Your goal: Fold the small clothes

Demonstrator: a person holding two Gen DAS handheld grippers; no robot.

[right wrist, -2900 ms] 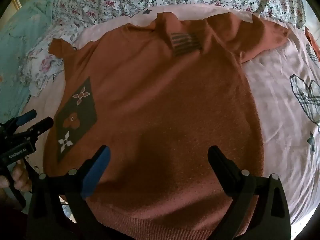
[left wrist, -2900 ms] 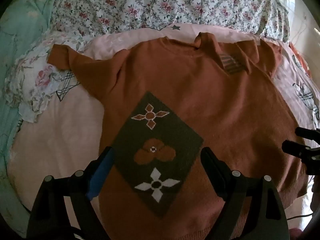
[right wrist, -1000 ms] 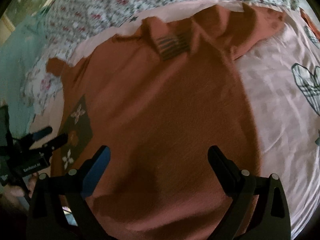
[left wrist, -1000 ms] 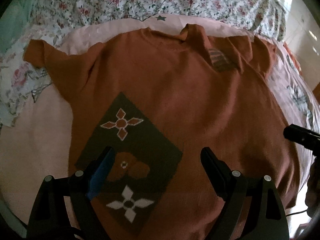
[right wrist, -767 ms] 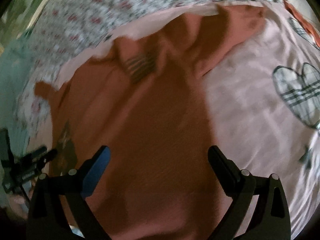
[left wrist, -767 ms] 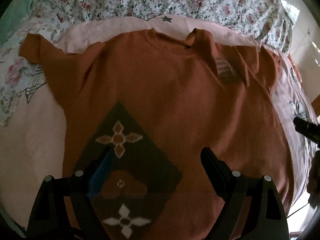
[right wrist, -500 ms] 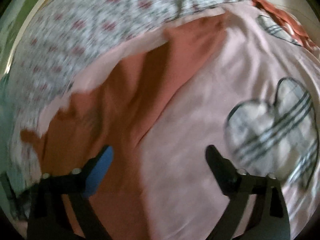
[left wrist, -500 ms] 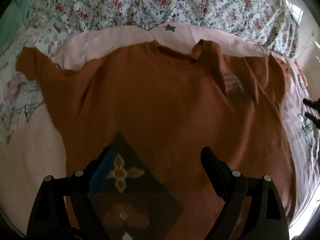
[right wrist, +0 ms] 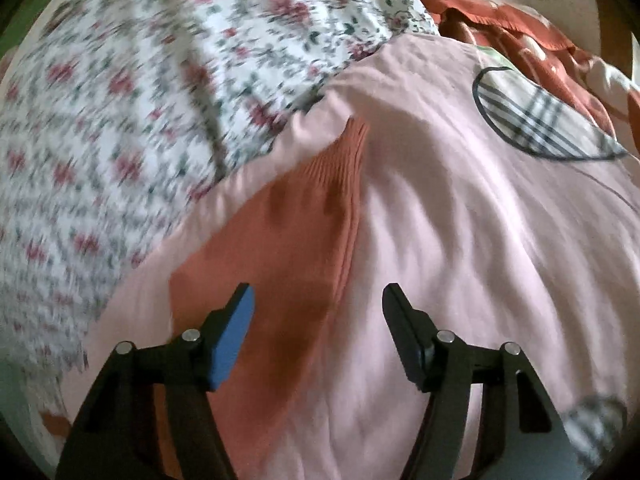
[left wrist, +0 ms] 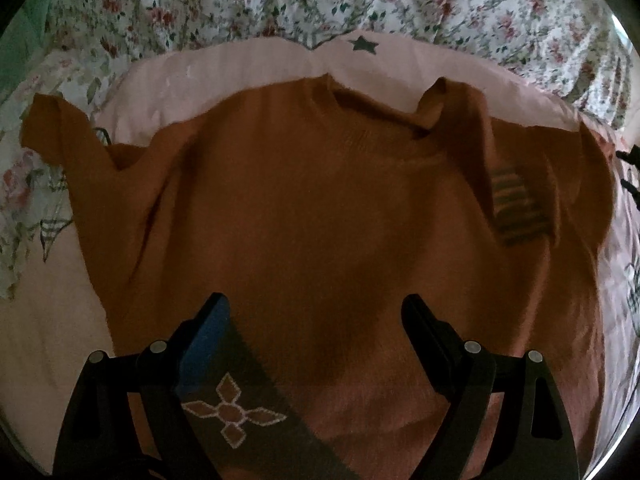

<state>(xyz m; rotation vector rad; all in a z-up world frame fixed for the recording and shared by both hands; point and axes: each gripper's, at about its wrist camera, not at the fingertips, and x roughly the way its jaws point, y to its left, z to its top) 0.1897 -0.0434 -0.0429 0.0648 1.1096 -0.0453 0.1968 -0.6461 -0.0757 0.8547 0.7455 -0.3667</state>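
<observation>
A small rust-orange sweater (left wrist: 320, 216) lies flat, front up, on a pink sheet (left wrist: 248, 60). It has a dark diamond patch (left wrist: 248, 412) with a flower motif at lower left and a striped label (left wrist: 516, 208) at right. My left gripper (left wrist: 316, 320) is open and empty above the sweater's middle. My right gripper (right wrist: 318, 304) is open and empty just above the sweater's right sleeve (right wrist: 304, 224), whose ribbed cuff (right wrist: 354, 136) points away. The right gripper's tips show at the right edge of the left wrist view (left wrist: 628, 172).
A floral quilt (left wrist: 360, 4) is bunched along the far side and also shows in the right wrist view (right wrist: 140, 80). A red patterned cloth (right wrist: 520, 36) lies at the far right. The pink sheet (right wrist: 480, 220) carries a plaid heart print (right wrist: 536, 116).
Both grippers moved forward up the sweater. The right gripper swung right, off the body, to over the right sleeve. The diamond patch slid toward the bottom of the left view.
</observation>
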